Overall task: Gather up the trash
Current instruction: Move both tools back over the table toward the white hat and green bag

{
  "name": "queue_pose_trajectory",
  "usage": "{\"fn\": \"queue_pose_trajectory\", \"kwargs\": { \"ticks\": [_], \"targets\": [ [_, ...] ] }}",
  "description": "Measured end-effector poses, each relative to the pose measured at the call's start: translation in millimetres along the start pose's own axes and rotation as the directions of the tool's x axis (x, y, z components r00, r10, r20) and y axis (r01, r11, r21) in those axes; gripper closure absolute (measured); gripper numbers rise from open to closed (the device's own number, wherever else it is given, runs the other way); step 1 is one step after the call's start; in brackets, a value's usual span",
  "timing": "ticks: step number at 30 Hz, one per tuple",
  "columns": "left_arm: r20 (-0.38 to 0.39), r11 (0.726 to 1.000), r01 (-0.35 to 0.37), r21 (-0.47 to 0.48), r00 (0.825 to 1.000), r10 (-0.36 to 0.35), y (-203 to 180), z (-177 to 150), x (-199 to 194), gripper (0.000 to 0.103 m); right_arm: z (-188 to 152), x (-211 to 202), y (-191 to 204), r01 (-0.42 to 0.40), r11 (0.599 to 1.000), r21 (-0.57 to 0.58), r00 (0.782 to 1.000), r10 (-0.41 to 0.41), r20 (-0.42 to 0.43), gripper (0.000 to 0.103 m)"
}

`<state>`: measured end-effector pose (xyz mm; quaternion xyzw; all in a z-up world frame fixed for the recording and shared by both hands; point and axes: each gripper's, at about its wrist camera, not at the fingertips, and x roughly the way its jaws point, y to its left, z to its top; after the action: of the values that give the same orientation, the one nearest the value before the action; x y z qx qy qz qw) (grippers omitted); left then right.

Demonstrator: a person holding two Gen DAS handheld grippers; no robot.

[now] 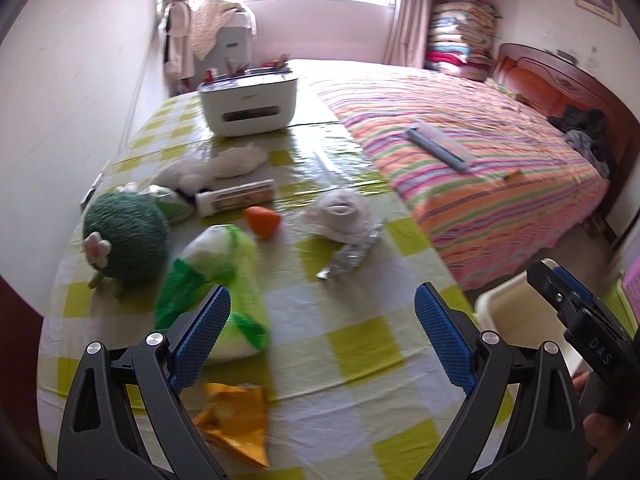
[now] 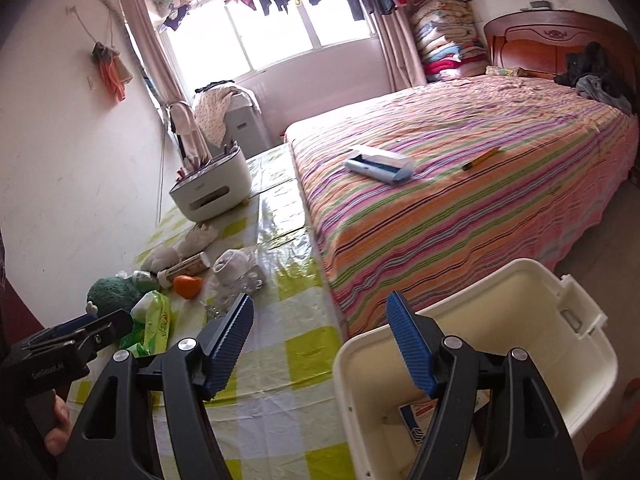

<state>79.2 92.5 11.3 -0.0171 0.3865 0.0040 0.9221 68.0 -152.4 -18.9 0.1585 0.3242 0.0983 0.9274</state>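
- A green plush toy [image 1: 124, 240] with a small flower on it is lying at the far left of the table [image 1: 360, 344], which is wearing a yellow-green and white checked cloth.
- Just right of the toy, a green and white plastic bag [image 1: 224, 280] is sitting crumpled on the cloth, and the left pad of the left gripper [image 1: 322, 334] is overlapping its near edge in the left wrist view; whether they are touching cannot be told.
- The left gripper is hanging over the table with its jaws spread wide and nothing between them.
- A yellow wrapper [image 1: 236, 420] is lying below that gripper, near the table's front edge.
- Farther back, an orange piece [image 1: 262, 220] is sitting beside a long printed box [image 1: 236, 198], and a wad of white tissue [image 1: 338, 210] is resting against a strip of crumpled foil [image 1: 350, 258].
- A white printer [image 1: 248, 102] is standing at the table's far end.
- The right gripper [image 2: 320, 344] is also standing wide apart and empty, hovering between the table edge and the cream plastic bin [image 2: 540, 300].
- The bin is sitting off the table's right side, beside the striped bed [image 2: 460, 184], with a flat item lying at its bottom.
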Motion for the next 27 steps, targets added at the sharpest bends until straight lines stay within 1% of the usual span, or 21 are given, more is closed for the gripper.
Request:
{"fn": "queue_pose_trajectory", "kwargs": {
  "ticks": [5, 10, 14, 18, 23, 27],
  "targets": [
    [-0.007, 0.998, -0.058, -0.023, 0.998, 0.058, 24.2, 1.2, 7.9, 0.011, -1.9, 18.1, 19.7, -0.029, 0.999, -0.022, 0.999, 0.028, -0.032, 0.036],
    [-0.034, 0.996, -0.079, -0.045, 0.996, 0.078, 43.0, -1.8, 14.4, 0.011, -5.1, 34.4, 41.7, -0.049, 0.997, -0.066, 0.997, 0.045, -0.056, 0.036],
    [-0.063, 0.994, -0.088, -0.059, 0.995, 0.084, 56.5, -2.5, 22.9, 0.011, -2.4, 49.5, 55.0, -0.077, 0.994, -0.080, 0.994, 0.071, -0.079, 0.036],
    [-0.101, 0.992, -0.094, -0.082, 0.991, 0.085, 71.7, -4.1, 35.1, 0.011, 2.9, 65.4, 71.4, -0.098, 0.988, -0.121, 0.992, 0.087, -0.090, 0.036],
    [-0.144, 0.991, -0.089, -0.099, 0.987, 0.074, 85.7, -7.3, 48.1, 0.011, 4.4, 90.3, 88.2, -0.136, 0.978, -0.157, 0.983, 0.114, -0.142, 0.036],
    [-0.173, 0.990, -0.088, -0.111, 0.983, 0.068, 93.5, -9.3, 56.7, 0.011, 3.8, 107.2, 98.1, -0.144, 0.974, -0.174, 0.979, 0.114, -0.172, 0.036]
  ]
}}
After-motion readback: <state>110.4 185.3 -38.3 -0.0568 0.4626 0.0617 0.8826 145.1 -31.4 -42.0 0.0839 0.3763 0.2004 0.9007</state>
